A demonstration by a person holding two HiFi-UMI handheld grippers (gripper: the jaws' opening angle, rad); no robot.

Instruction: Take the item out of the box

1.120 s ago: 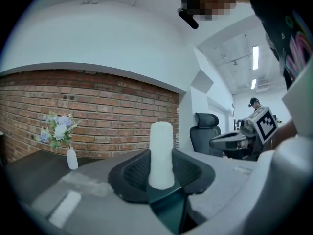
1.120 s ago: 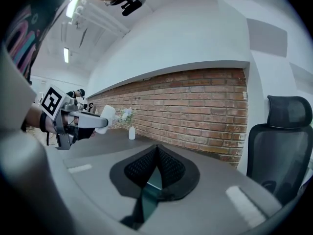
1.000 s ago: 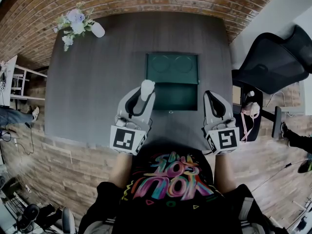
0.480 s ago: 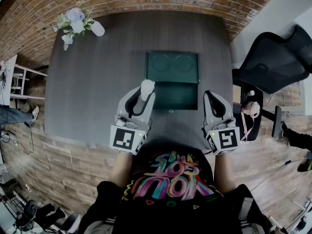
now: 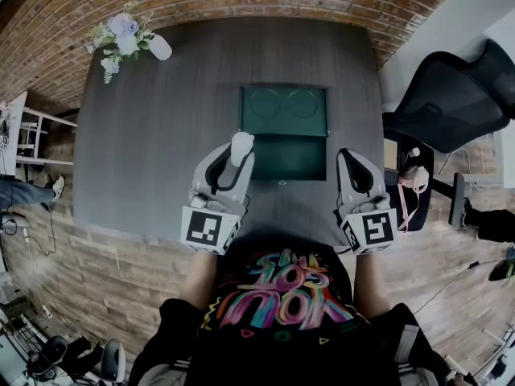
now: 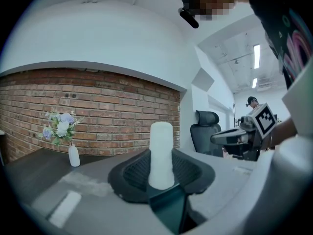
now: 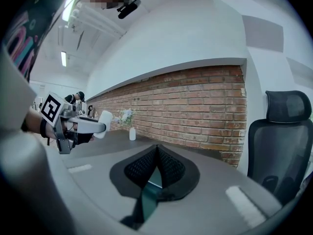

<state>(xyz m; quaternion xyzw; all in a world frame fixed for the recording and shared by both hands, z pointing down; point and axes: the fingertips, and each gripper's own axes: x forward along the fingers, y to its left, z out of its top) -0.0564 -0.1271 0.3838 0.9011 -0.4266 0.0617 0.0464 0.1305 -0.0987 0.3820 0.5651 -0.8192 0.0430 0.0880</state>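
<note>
A white cylinder stands upright between the pads of my left gripper, which is shut on it just left of the open green box. In the left gripper view the cylinder rises from the jaws of that gripper, with the box's green edge below. My right gripper hovers by the box's right side, its jaws closed together and empty; the right gripper view shows this gripper with its pads meeting. The left gripper appears there too, carrying the cylinder.
The box's lid lies open toward the far side of the dark table. A white vase of flowers stands at the table's far left corner. A black office chair is off the right edge. A brick wall runs behind.
</note>
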